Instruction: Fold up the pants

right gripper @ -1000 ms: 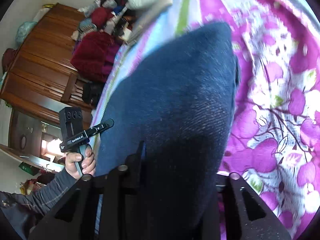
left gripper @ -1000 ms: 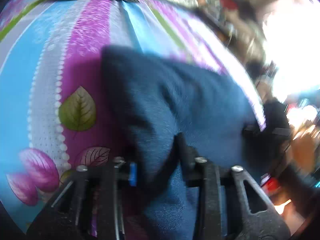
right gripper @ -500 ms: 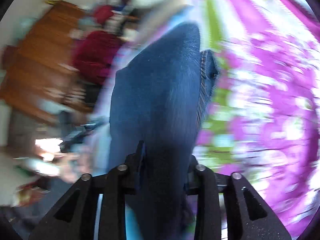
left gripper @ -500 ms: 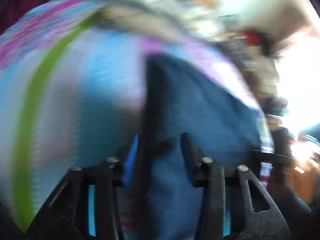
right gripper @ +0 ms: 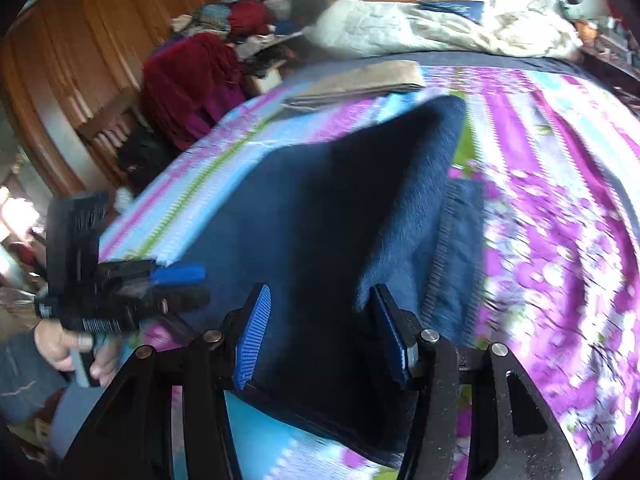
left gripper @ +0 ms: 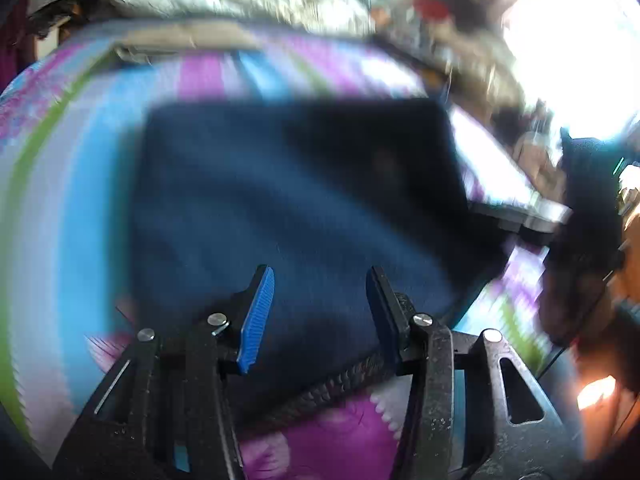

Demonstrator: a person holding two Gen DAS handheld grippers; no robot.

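Pants [right gripper: 328, 216], dark blue and folded into a thick stack, lie on the bed [right gripper: 560, 168] with its striped, flowered cover. Left tongs [left gripper: 320, 308] hover over the pants' near edge, spread wide and gripping nothing. Right tongs [right gripper: 318, 324] gape wide over the pants too, empty. Beyond the pants lies a tan folded cloth [right gripper: 360, 80], farther off a white quilt [right gripper: 440, 28].

Left gripper [left gripper: 320, 300] black frame, blue ribbed pads, silver pivot screws, right gripper [right gripper: 320, 320] same build, hand [right gripper: 68, 348] in grey-blue sleeve [right gripper: 20, 376]
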